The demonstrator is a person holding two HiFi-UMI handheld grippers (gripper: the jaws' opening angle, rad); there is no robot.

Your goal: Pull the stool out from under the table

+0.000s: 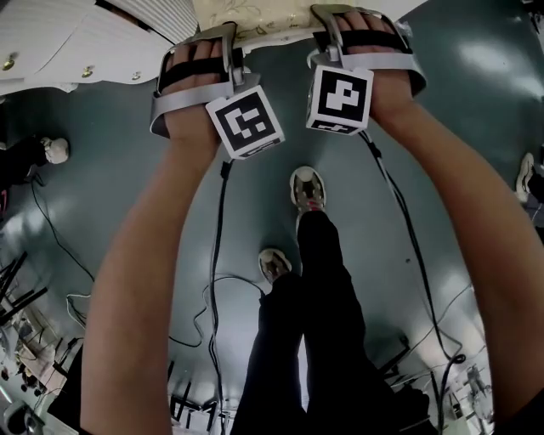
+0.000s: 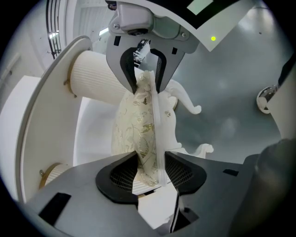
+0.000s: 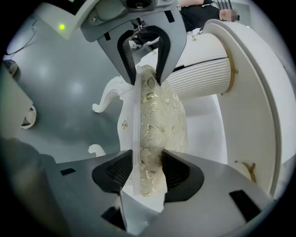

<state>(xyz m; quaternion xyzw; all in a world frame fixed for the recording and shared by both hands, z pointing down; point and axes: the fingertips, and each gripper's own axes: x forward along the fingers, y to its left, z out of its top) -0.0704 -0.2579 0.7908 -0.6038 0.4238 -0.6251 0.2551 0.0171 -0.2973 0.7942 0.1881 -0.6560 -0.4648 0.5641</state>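
Left gripper [image 2: 150,172] is clamped on the seat edge of the white carved wooden stool with cream gold-floral cushion [image 2: 138,115], 1 pad on the cushion and 1 on the white frame rail. In the head view both grippers reach to the top edge, left gripper [image 1: 214,36] and right gripper [image 1: 357,24], side by side on the same seat edge [image 1: 246,17]. The stool sits just beside the ribbed round column of the white table [image 2: 97,76], its curled legs over the glossy grey floor [image 1: 110,195]. The right gripper [image 3: 143,173] also grips the seat [image 3: 159,115], jaws pinching cushion and rail, with the table column [image 3: 203,74] on its right.
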